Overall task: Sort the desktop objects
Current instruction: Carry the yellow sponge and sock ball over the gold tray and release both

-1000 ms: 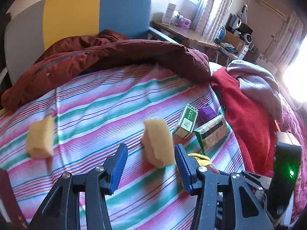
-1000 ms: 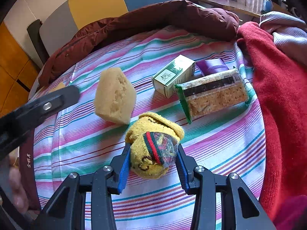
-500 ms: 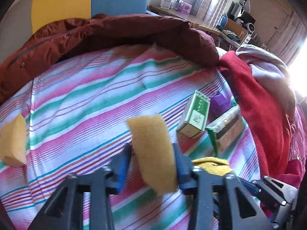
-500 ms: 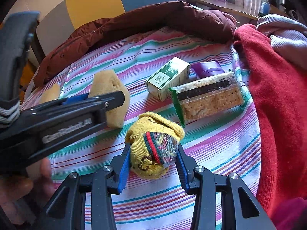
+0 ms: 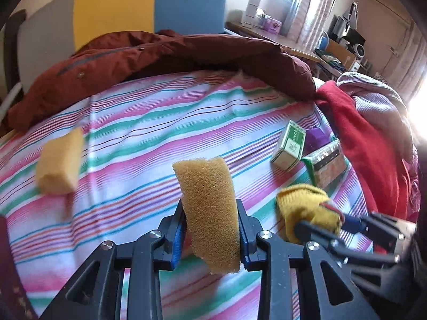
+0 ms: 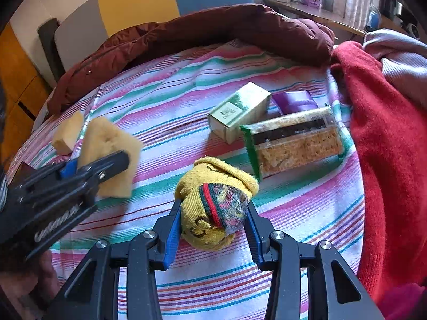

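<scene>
A yellow sponge point(image 5: 205, 192) stands on end between the blue pads of my left gripper point(image 5: 210, 205). Its jaws are closing and pinch the sponge, which bulges above them. The right wrist view shows that sponge point(image 6: 112, 138) held just over the striped bedcloth point(image 6: 173, 101), close to a second sponge point(image 6: 68, 133). My right gripper point(image 6: 213, 208) is shut on a rolled yellow sock ball point(image 6: 213, 186) that rests on the cloth. From the left wrist view, the sock ball point(image 5: 304, 200) lies to the right and the second sponge point(image 5: 60, 165) to the left.
A green and white box point(image 6: 240, 112), a purple packet point(image 6: 295, 101) and a cracker pack point(image 6: 296, 144) lie together at the right. A maroon jacket point(image 6: 213, 32) lines the far edge. Red clothing point(image 6: 387, 133) is heaped on the right. A dark red book point(image 5: 8, 280) sits low left.
My left gripper closed around the nearer sponge and carried it left, toward the second sponge. The right gripper and the sock ball have stayed put.
</scene>
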A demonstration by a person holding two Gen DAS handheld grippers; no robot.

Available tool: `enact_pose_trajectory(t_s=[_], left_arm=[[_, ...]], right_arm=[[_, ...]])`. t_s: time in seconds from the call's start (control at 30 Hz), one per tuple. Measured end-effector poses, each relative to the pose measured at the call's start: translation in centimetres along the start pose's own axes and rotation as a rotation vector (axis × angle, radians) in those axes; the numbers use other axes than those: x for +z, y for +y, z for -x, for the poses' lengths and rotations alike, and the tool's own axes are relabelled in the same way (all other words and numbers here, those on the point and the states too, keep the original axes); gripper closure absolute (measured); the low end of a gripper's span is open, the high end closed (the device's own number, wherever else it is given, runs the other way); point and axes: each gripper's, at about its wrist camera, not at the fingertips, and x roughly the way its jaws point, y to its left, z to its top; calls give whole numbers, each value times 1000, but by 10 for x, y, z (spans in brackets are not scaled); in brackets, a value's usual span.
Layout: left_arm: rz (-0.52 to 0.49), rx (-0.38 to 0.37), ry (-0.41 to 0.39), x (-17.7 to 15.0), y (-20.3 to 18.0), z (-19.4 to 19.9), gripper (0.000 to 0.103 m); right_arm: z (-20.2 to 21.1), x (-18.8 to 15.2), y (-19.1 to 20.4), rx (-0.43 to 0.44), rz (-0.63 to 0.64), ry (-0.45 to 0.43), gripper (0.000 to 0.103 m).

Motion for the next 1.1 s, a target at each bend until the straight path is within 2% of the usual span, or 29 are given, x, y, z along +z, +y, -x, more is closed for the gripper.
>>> enact_pose_trajectory(t_s=[0.27,0.53,0.8,1.1], left_arm=[[28,50,-18,-32,19,27,71],[38,87,-26,-56,28,44,71],[42,104,-58,-70,32,68,71],[43,137,-132,-78,40,107,71]], right_arm=[[-1,-5,25,77,104,8,59],[1,-11,44,112,185,5,59],[9,-17,61,166,259,-18,59],[22,-24,82,265,334,-61,59]])
